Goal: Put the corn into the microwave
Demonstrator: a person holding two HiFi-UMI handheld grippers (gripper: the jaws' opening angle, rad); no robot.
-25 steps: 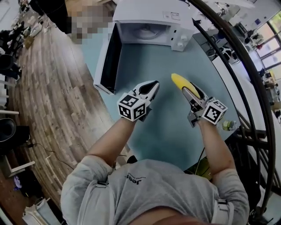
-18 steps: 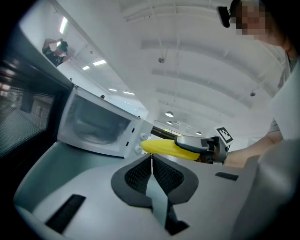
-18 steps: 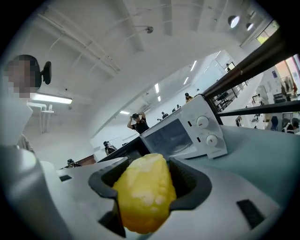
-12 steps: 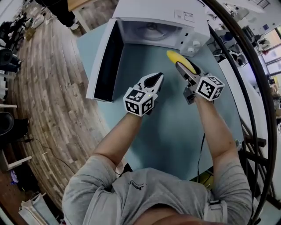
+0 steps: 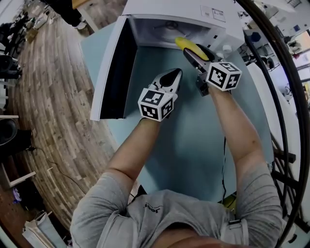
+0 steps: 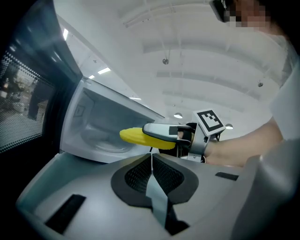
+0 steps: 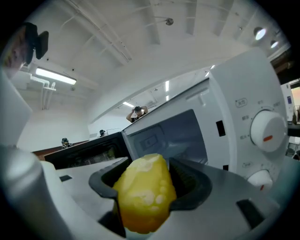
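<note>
My right gripper (image 5: 190, 49) is shut on a yellow corn cob (image 5: 184, 44), whose tip reaches the front opening of the white microwave (image 5: 198, 13). In the right gripper view the corn (image 7: 143, 192) fills the gap between the dark pads, with the open cavity (image 7: 168, 133) just behind it. The microwave door (image 5: 110, 68) stands swung out to the left. My left gripper (image 5: 170, 79) hovers over the teal table (image 5: 193, 135) in front of the oven, jaws shut and holding nothing. The left gripper view shows the corn (image 6: 132, 136) in the right gripper (image 6: 161, 132) before the cavity (image 6: 101, 133).
The control panel with two dials (image 7: 268, 131) lies right of the cavity. A dark curved bar (image 5: 286, 121) runs along the table's right side. Wooden floor (image 5: 53, 97) lies beyond the table's left edge. Two people stand far off in the right gripper view.
Both hands have moved forward toward the microwave. The corn has travelled from mid-table to the oven's opening. The left gripper followed, staying shut.
</note>
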